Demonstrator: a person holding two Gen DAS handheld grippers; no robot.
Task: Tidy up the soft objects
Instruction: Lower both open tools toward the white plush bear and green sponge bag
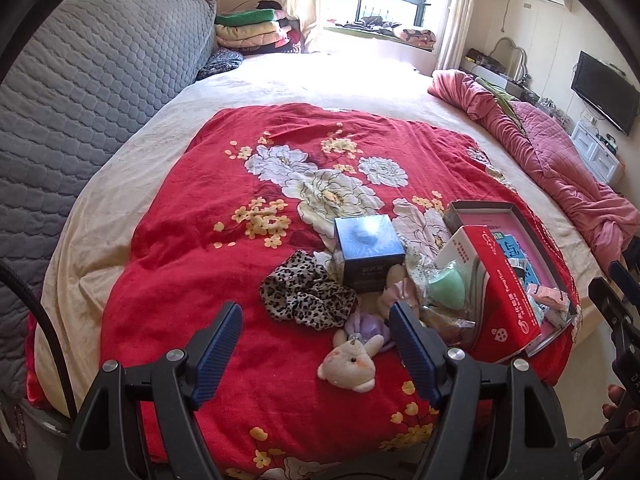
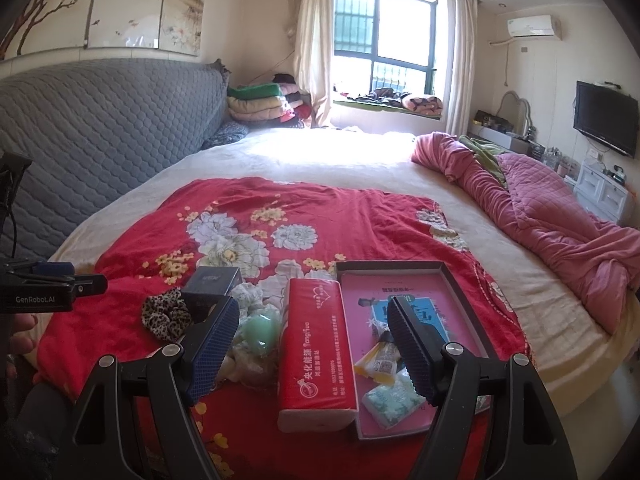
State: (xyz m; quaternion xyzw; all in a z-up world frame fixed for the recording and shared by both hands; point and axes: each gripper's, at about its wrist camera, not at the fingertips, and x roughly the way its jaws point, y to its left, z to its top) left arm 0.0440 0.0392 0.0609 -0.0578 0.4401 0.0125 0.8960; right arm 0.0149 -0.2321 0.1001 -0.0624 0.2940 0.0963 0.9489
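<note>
On the red flowered blanket (image 1: 208, 240) lie a white plush bear (image 1: 350, 364), a leopard scrunchie (image 1: 306, 294), a lilac soft item (image 1: 366, 326), a green sponge in clear wrap (image 1: 448, 288) and a blue box (image 1: 368, 248). My left gripper (image 1: 316, 340) is open and empty, just above the bear. My right gripper (image 2: 312, 340) is open and empty over a red tissue pack (image 2: 316, 356) that leans on the rim of a shallow grey box with a pink floor (image 2: 456, 280). Small packets (image 2: 394, 398) lie in that box. The scrunchie (image 2: 166, 316) and sponge (image 2: 260, 330) show left of the pack.
A grey quilted headboard (image 1: 88, 92) runs along the left. A rumpled pink quilt (image 2: 560, 216) lies on the bed's right side. Folded blankets (image 2: 260, 102) are stacked in the far corner by the window. A TV (image 2: 606, 118) and white drawers (image 2: 604, 192) stand at right.
</note>
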